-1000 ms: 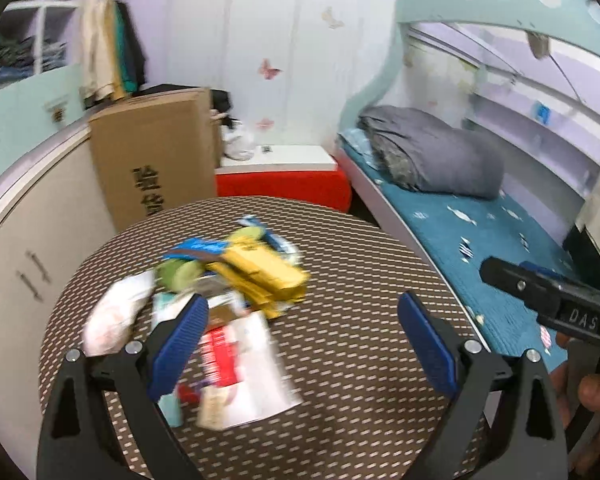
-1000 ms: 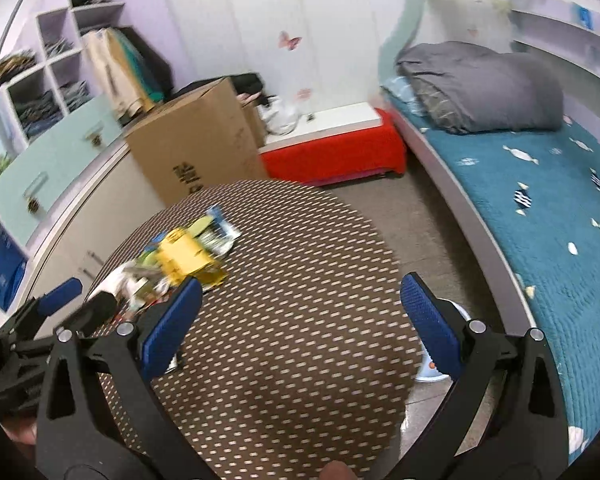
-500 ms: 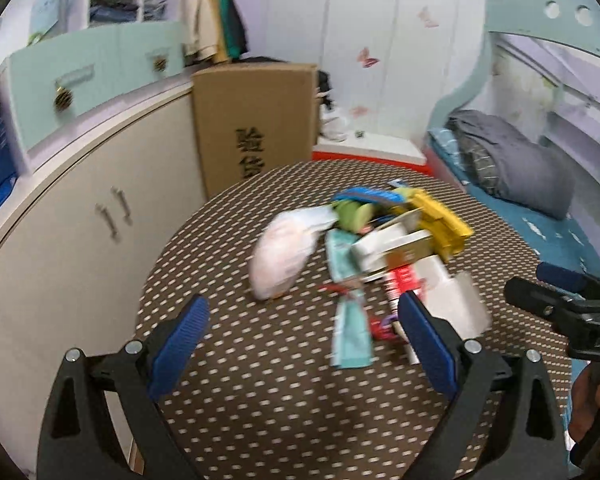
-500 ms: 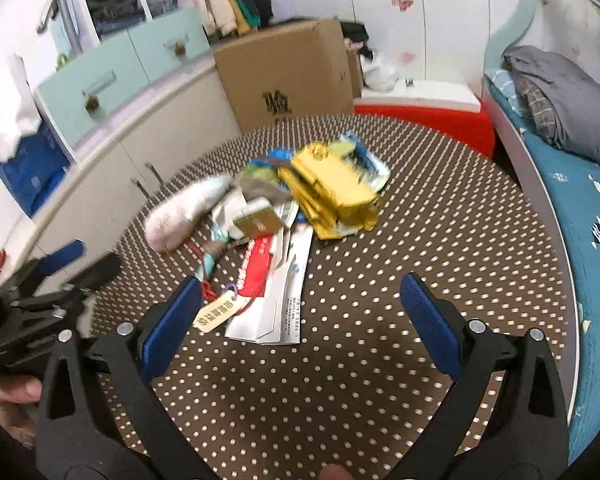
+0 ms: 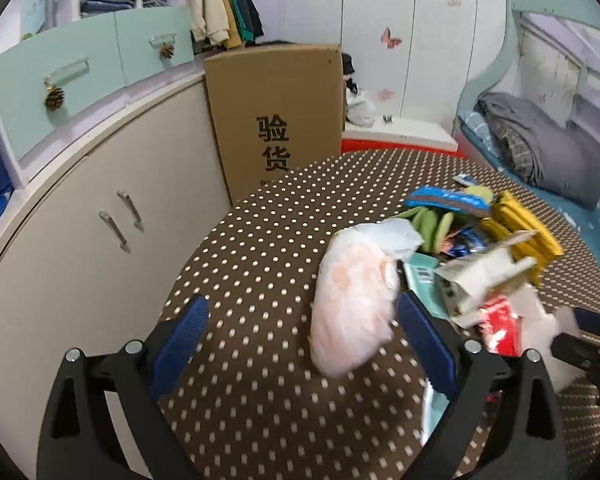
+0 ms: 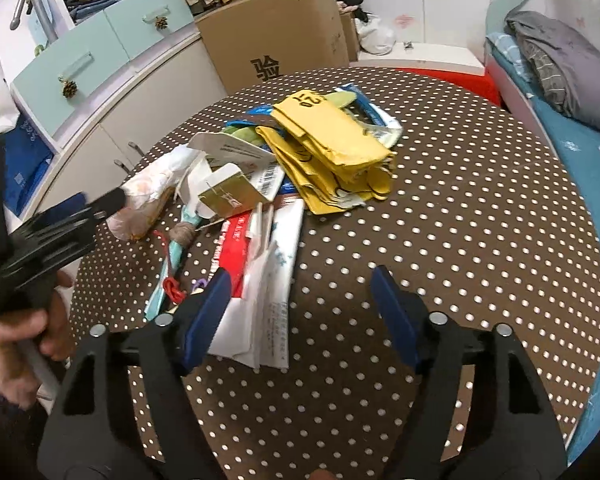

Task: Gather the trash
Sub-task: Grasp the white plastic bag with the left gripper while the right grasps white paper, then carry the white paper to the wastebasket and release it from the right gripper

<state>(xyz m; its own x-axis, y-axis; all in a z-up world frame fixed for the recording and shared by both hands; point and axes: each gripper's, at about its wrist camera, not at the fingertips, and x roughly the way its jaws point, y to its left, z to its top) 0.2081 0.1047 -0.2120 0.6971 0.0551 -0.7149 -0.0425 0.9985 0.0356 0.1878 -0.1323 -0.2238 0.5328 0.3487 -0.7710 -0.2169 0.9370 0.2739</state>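
A pile of trash lies on the round brown dotted table (image 6: 460, 220): yellow packaging (image 6: 332, 148), a white card box (image 6: 228, 192), a red-and-white wrapper (image 6: 236, 248), white paper sheets (image 6: 272, 300) and a pink-white plastic bag (image 5: 352, 300). My left gripper (image 5: 302, 320) is open low over the table. The bag lies between its fingers, close to the right one. My right gripper (image 6: 300, 292) has its jaws closing. The paper sheets lie between them beside the left finger, and the pads do not press on them.
A tall cardboard box (image 5: 276, 120) stands behind the table, with a curved cupboard (image 5: 80, 240) to the left. A bed with a grey blanket (image 5: 540, 152) runs along the right. A person's hand (image 6: 16, 332) holds the left gripper at the table's left edge.
Both grippers have dropped toward the pile. The left one swung left, so the pink bag now lies between its fingers. The right gripper's jaws have narrowed over the paper sheets.
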